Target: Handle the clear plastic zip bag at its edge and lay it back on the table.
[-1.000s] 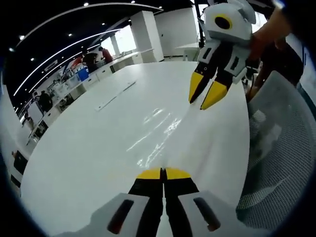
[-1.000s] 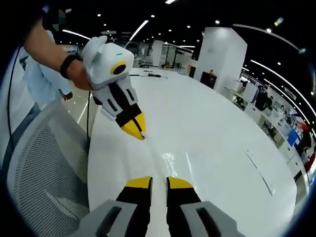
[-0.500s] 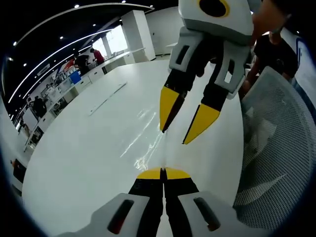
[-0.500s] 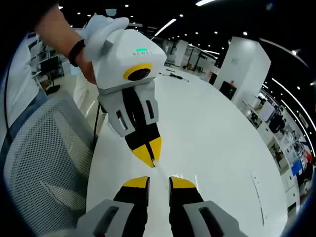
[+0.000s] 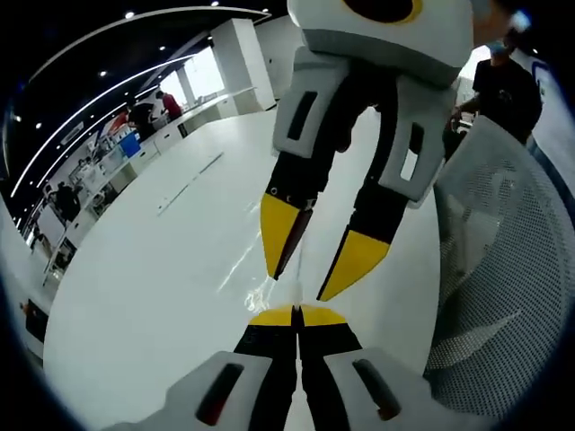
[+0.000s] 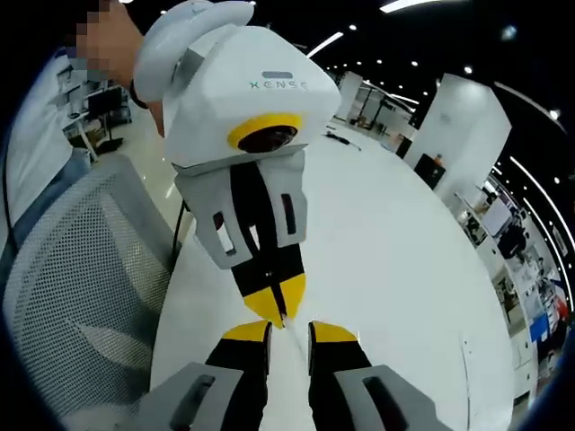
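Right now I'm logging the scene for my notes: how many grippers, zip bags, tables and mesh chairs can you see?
Grippers: 2, left gripper and right gripper
Clear zip bag: 1
White table: 1
Mesh chair: 1
Total: 5

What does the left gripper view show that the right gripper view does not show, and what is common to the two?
Left gripper view: the right gripper hanging in from above with its jaws open, and glints of the clear bag lying on the table just ahead. Right gripper view: the left gripper seen from the front, jaws shut, seemingly on the bag's edge, and a person's light shirt behind it. Both: the white table and a mesh chair beside it.
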The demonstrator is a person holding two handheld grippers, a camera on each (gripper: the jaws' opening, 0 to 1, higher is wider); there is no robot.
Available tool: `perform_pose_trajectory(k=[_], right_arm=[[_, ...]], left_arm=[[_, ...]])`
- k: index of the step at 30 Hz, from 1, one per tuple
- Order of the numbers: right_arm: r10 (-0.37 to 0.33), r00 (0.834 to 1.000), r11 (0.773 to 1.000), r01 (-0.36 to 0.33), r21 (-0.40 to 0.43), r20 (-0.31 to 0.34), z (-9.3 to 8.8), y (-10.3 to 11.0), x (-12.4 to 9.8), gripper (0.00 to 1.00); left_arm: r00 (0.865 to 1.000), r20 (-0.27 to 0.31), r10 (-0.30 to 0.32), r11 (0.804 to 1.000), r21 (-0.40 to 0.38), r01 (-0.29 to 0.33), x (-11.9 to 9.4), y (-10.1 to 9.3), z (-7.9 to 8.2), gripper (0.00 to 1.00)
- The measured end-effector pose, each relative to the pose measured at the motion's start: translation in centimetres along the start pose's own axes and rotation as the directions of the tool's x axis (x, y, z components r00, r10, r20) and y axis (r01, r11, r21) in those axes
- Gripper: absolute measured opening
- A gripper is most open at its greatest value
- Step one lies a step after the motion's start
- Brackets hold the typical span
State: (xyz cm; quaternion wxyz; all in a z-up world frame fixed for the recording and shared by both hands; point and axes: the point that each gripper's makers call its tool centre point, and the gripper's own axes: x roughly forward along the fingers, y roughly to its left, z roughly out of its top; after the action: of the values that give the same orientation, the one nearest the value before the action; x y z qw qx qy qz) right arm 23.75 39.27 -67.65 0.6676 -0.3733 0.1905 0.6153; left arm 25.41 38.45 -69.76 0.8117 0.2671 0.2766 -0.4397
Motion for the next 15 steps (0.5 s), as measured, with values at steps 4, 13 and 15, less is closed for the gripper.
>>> perform_pose_trajectory(k=[4, 13, 15], right_arm=[[0.009, 1.000, 1.000, -0.009, -0.021, -0.013, -0.1, 0.2, 0.2, 0.13], [0.043, 0.997, 0.993, -0.050, -0.106, -0.061, -0.7, 0.9, 1.0, 0.08], [0.047, 0.997, 0.991, -0.055, -0.120, -0.066, -0.8, 1.0, 1.1, 0.05]], left_arm=[[1.000, -0.006, -0.009, 1.000, 0.014, 0.009, 0.1, -0.3, 0.0, 0.00], [0.999, -0.022, -0.031, 0.999, 0.037, 0.032, 0.1, -0.7, -0.3, 0.00], [0.999, -0.025, -0.033, 0.999, 0.040, 0.034, 0.0, -0.8, -0.4, 0.00]])
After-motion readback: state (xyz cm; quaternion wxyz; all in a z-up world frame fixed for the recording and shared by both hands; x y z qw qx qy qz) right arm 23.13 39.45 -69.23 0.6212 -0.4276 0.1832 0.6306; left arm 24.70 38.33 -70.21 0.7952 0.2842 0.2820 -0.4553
